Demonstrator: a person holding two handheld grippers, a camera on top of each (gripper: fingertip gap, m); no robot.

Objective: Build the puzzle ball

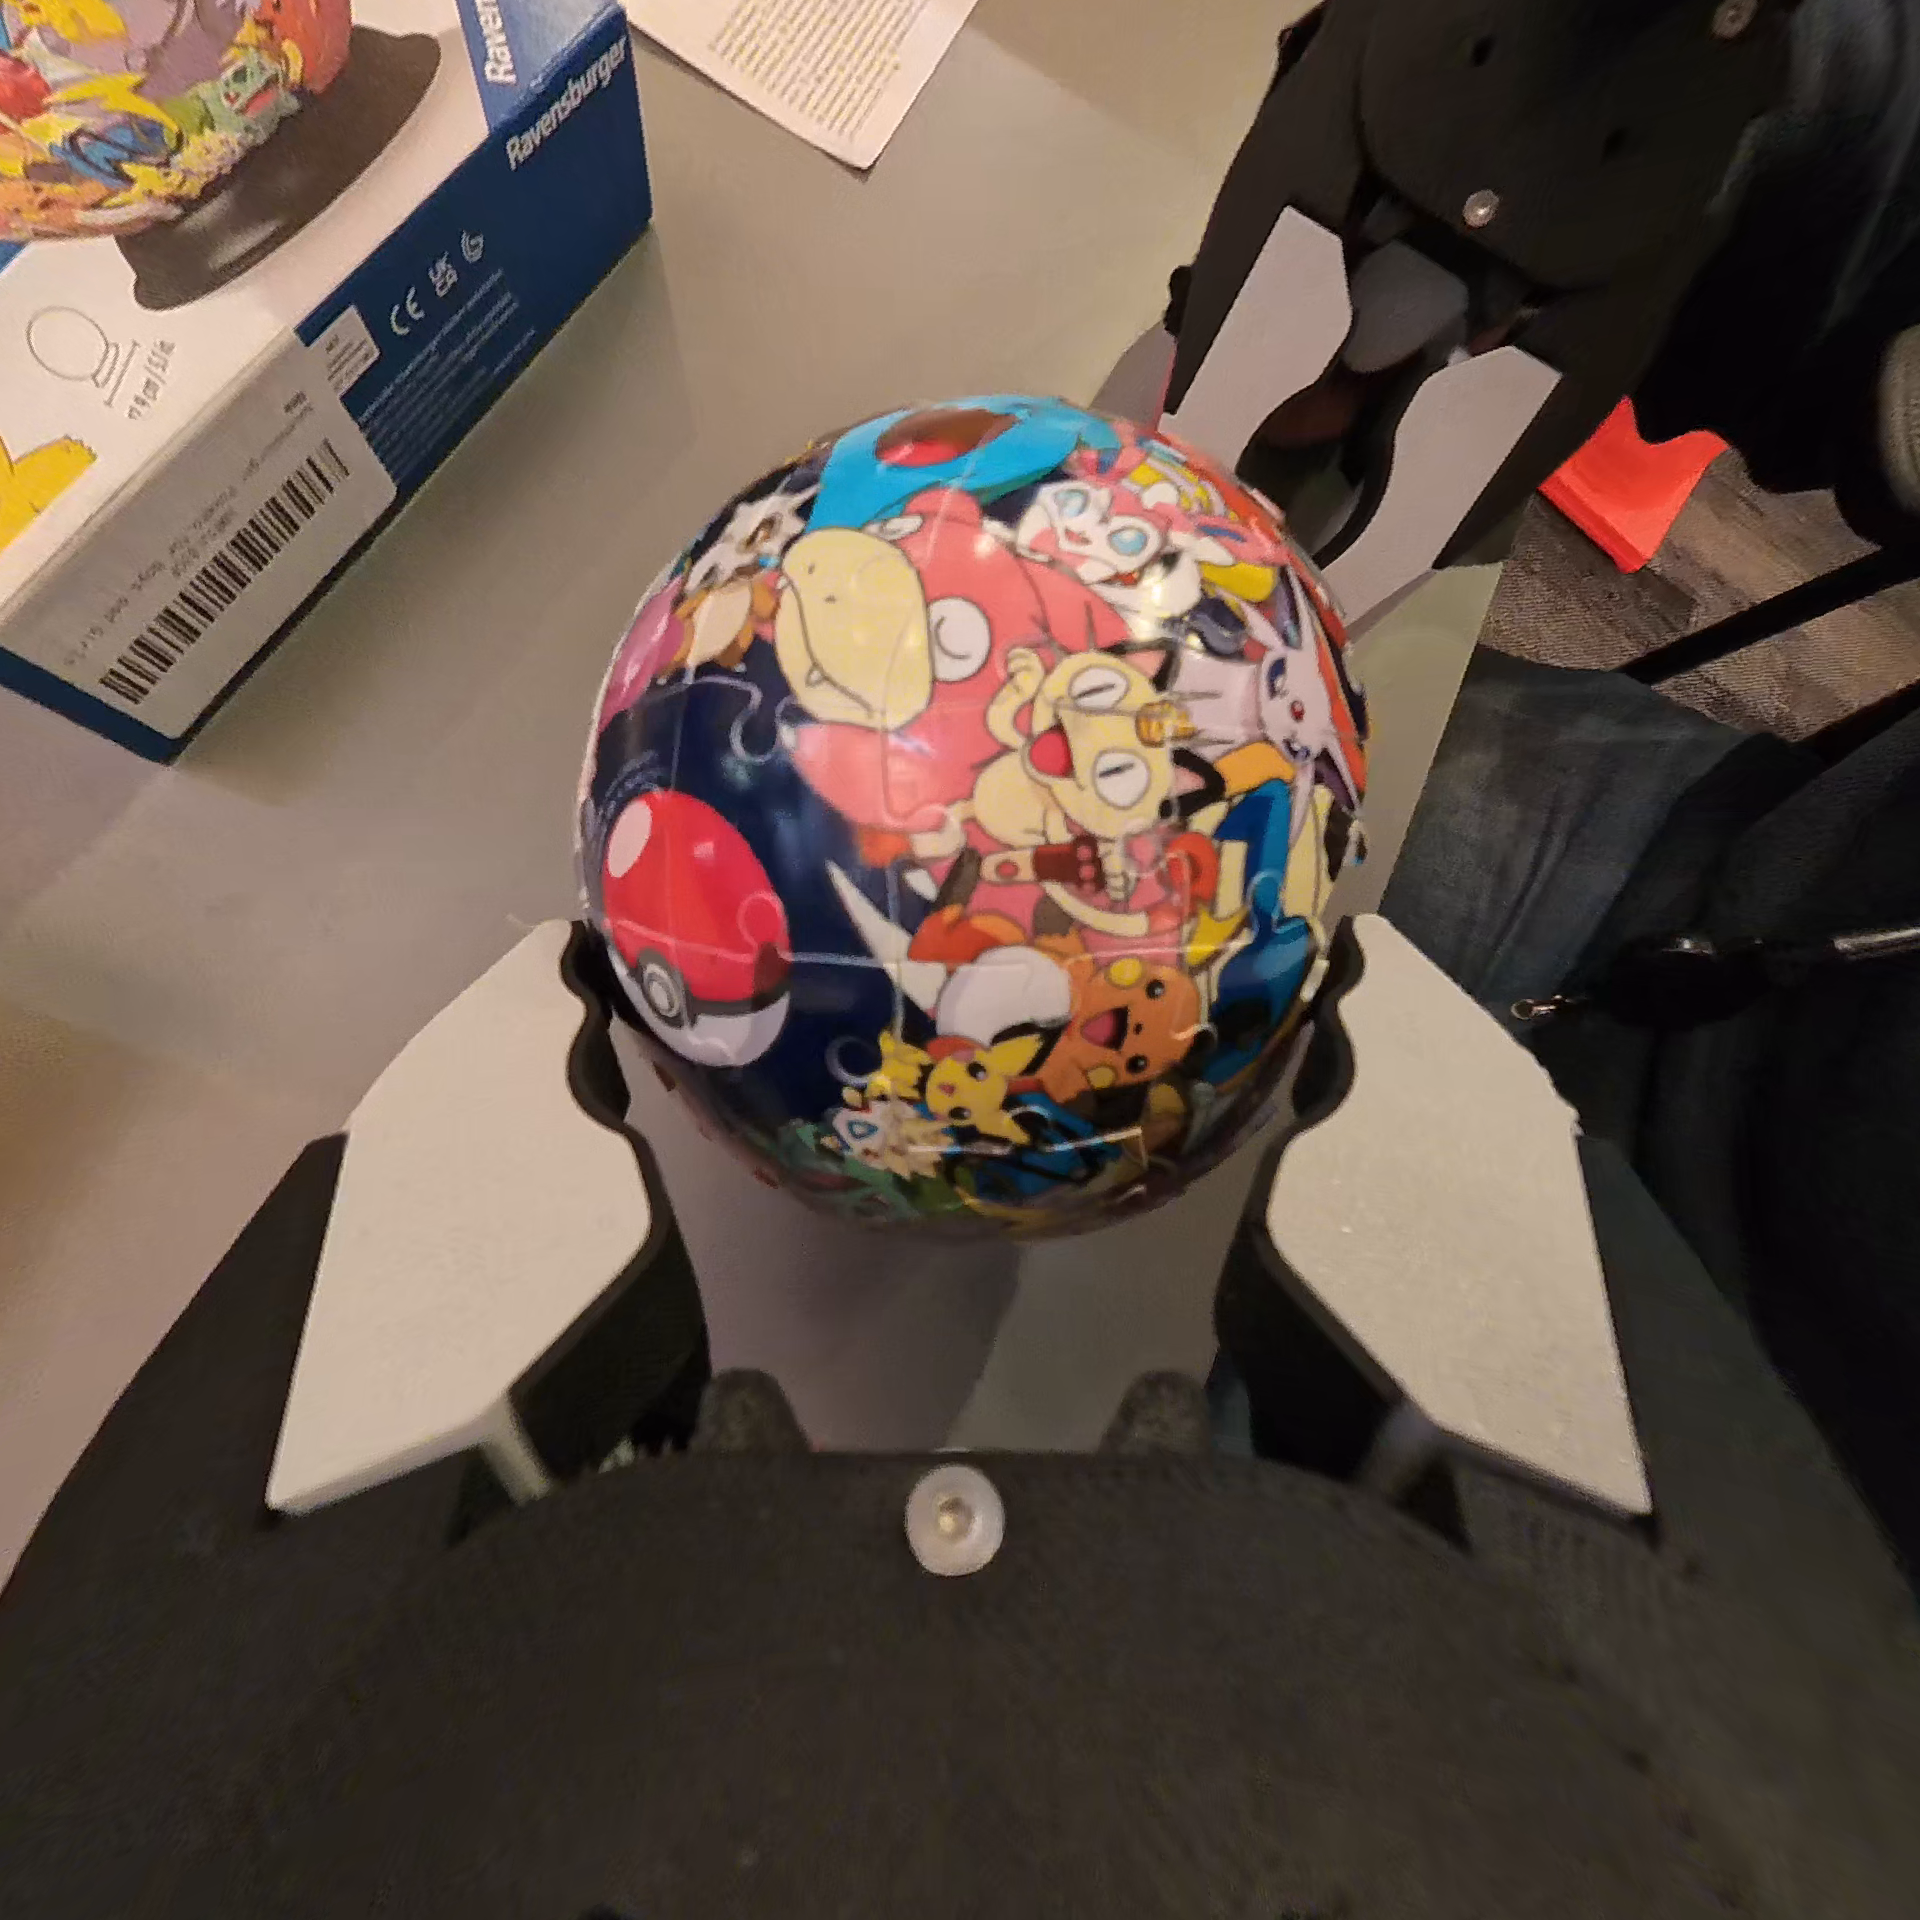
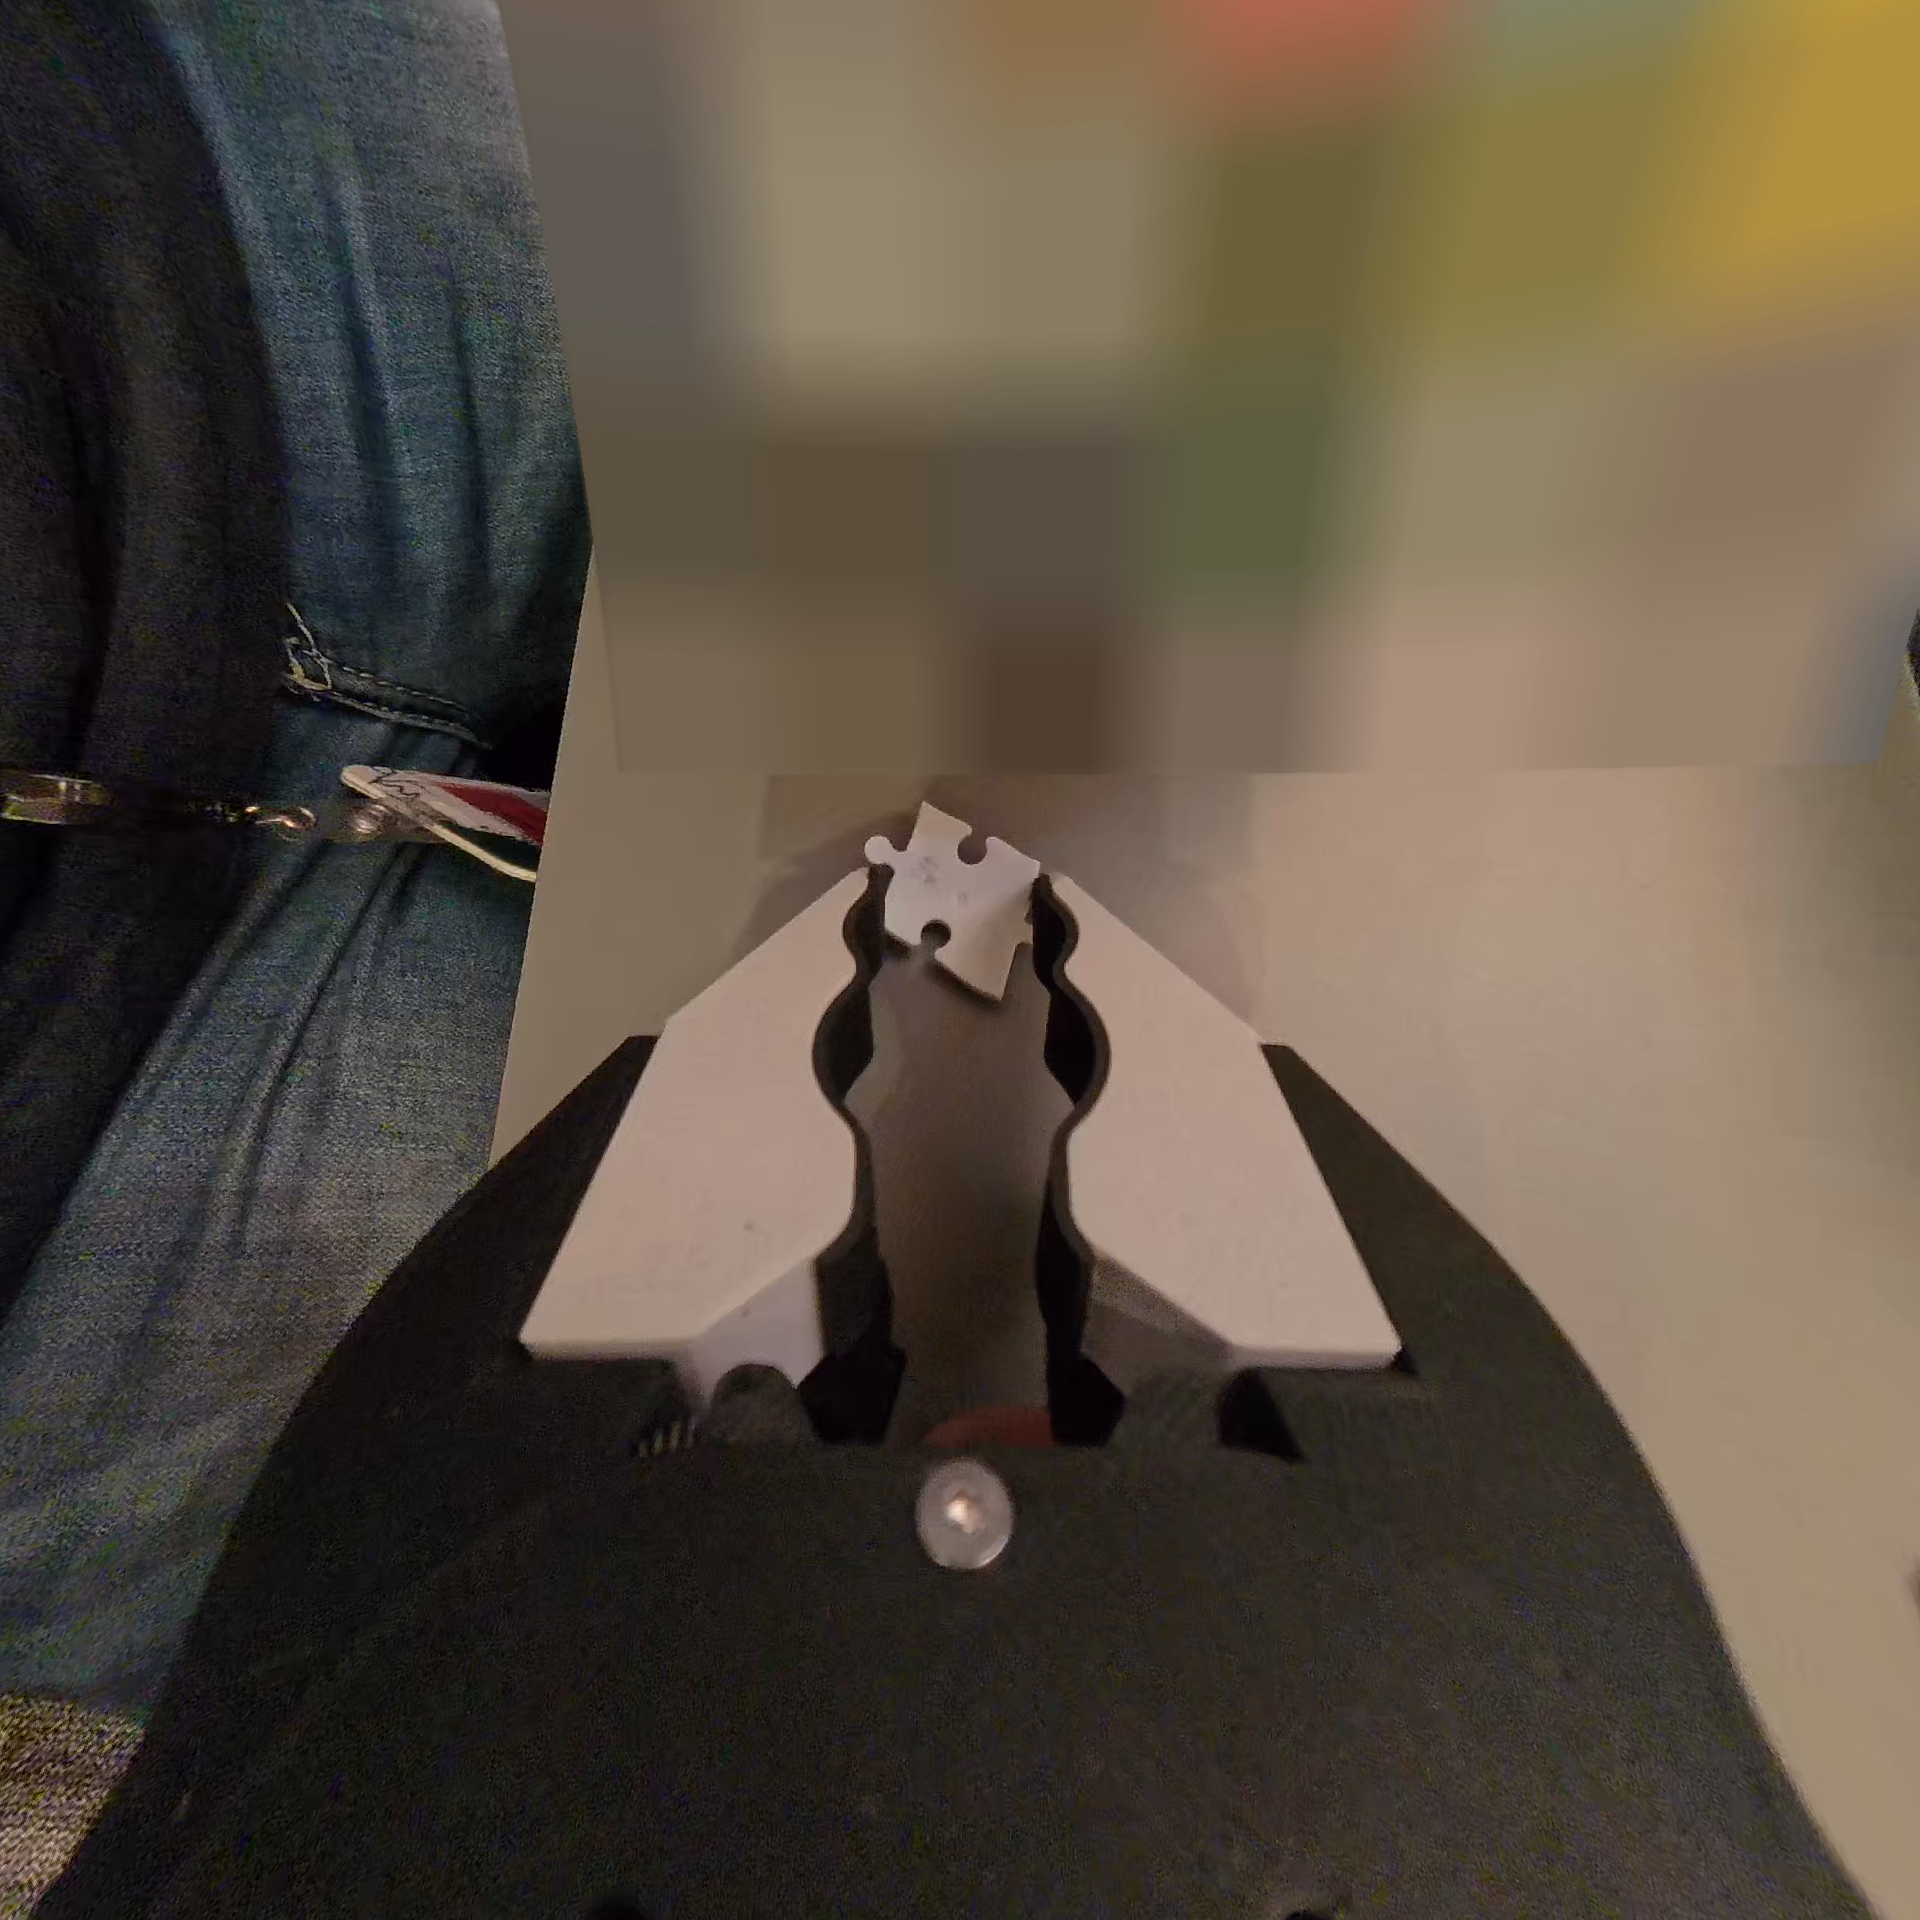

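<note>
- The left gripper holds the puzzle ball between its 2 white fingers, spread wide around the ball's lower half, over the grey table near its right edge.
- The ball is covered in bright cartoon creatures, with a red-and-white sphere on its left side; the seams between pieces show faintly.
- The right gripper is closed narrow on a single puzzle piece, pinched at the fingertips with its plain white back toward the camera.
- Small marks are printed on that white back, too fine to make out.
- A blue and white box sits at the table's far left corner, bearing a picture of the finished ball on a dark stand, a barcode, some small symbols and a maker's name along its blue side.
- A printed sheet of paper lies at the far edge of the table.
- Only the left wrist view shows the ball, box and paper; it also catches the right gripper beyond the ball at upper right.
- Only the right wrist view shows the piece, plus a denim garment at left with a clipped badge.
- An orange object lies on the floor past the table's right edge.
- Much of the right wrist view's background is blurred out.
</note>
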